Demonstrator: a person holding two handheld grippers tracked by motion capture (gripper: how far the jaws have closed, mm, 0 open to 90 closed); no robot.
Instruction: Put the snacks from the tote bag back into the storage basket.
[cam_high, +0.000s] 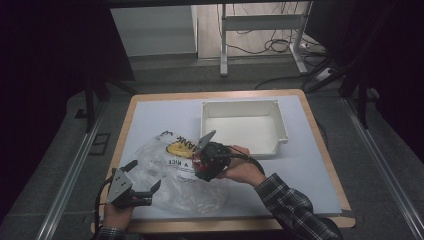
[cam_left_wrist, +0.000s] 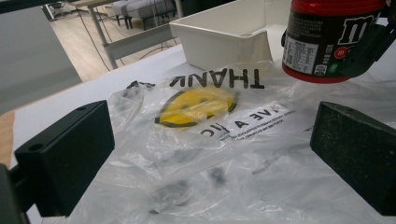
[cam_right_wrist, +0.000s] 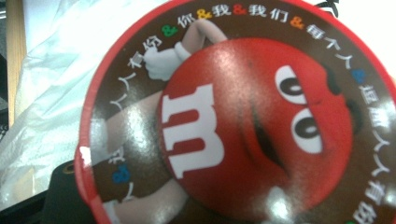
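Observation:
A clear plastic bag (cam_high: 167, 172) printed with a yellow smiley and "THANK" lies crumpled on the white table top. My left gripper (cam_high: 145, 176) stands open at the bag's near left edge. In the left gripper view its two black jaws sit wide apart, with the bag (cam_left_wrist: 210, 140) lying between them (cam_left_wrist: 210, 161). My right gripper (cam_high: 210, 156) is shut on a red and brown M&M's can (cam_high: 201, 165), held just above the bag's right side. The can (cam_left_wrist: 327, 39) hangs at the top right of the left gripper view. Its round lid (cam_right_wrist: 233, 116) faces the right gripper view.
An empty white plastic bin (cam_high: 280, 125) stands at the back right of the table, just beyond the can. The bin's corner (cam_left_wrist: 219, 39) lies behind the bag. The table's wooden edge (cam_high: 325, 150) runs along the right. Desk legs and cables lie on the floor beyond.

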